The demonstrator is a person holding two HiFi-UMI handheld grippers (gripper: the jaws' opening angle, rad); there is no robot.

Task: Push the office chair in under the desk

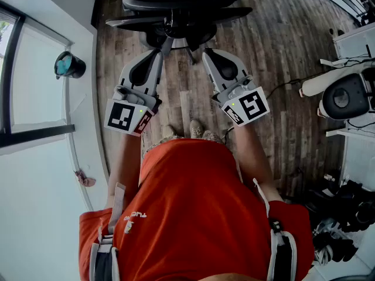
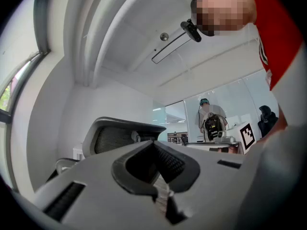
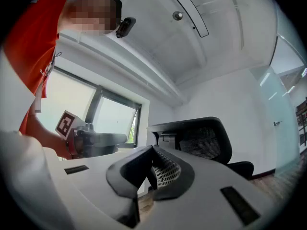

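The black mesh-backed office chair [image 1: 181,4] stands on the wooden floor straight ahead of me, at the top of the head view. My left gripper [image 1: 157,54] and right gripper [image 1: 207,54] point at it side by side, both shut and holding nothing. In the left gripper view the shut gripper [image 2: 154,143] aims at the chair's back [image 2: 115,135], which is a short way beyond the tips. In the right gripper view the shut gripper [image 3: 153,149] points left of the chair's back [image 3: 204,140]. I cannot make out a desk beside the chair.
A white window wall [image 1: 35,127] runs along the left, with a dark round object [image 1: 69,65] on its ledge. White equipment [image 1: 345,95] with cables stands at the right, and dark shoes [image 1: 343,215] lie at the lower right. Another person [image 2: 211,121] stands far off.
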